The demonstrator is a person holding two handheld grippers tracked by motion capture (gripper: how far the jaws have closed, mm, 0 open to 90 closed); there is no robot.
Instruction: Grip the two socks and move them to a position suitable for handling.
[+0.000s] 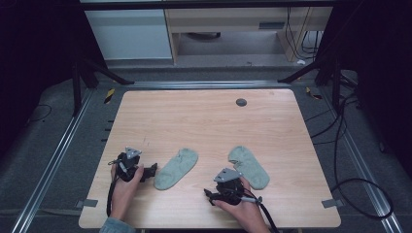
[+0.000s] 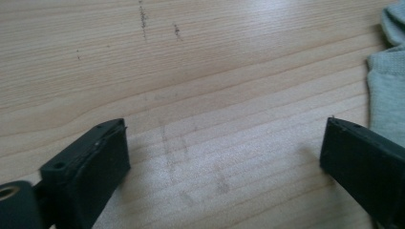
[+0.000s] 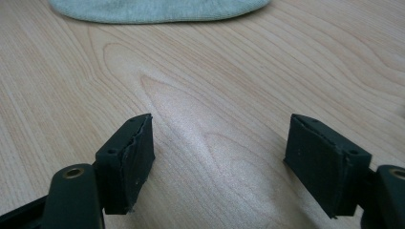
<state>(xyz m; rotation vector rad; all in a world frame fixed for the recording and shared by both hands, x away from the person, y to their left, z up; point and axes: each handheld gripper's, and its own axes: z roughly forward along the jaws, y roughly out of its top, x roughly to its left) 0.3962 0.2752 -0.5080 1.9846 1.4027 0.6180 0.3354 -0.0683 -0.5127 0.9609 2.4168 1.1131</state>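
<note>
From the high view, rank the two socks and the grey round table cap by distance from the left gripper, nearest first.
From the left gripper:
1. Left sock, just right of it.
2. Right sock, beside the right gripper.
3. Grey round cap, far edge of the table.

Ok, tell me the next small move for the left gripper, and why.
Probably ease the left gripper sideways onto the near end of the left sock. Its jaws stand open with only bare table between them, and that sock lies flat just beside them, untouched.
</note>
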